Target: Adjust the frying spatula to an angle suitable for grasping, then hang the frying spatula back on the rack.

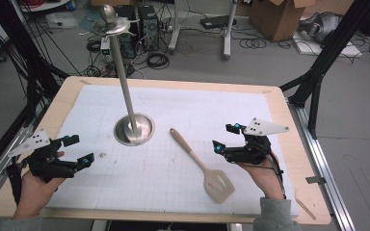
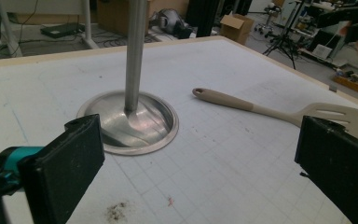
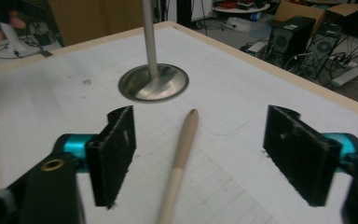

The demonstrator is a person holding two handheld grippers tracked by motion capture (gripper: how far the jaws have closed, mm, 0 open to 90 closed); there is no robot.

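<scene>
Because it lies flat on the white gridded counter [image 1: 173,192] with nothing on or against it, the beige spatula [image 1: 203,166] looks easy to reach. It sits just right of the steel stand [image 1: 134,129], its rounded handle end toward the stand's dished base and its slotted blade toward the person.

The right gripper [image 1: 224,138] hovers above the blade end, its fingers [image 3: 116,154] spread wide and released, with the handle on the counter beneath the gap between them and untouched. The left gripper [image 1: 77,149] hangs well to the left, fingers [image 2: 70,163] also apart and holding nothing.

The spatula is probably light and fairly stiff, the smooth tapered handle a little slippery. The mid-handle seems the best place to pinch it, across its narrow width, since the thin blade would likely flex and tip.
</scene>
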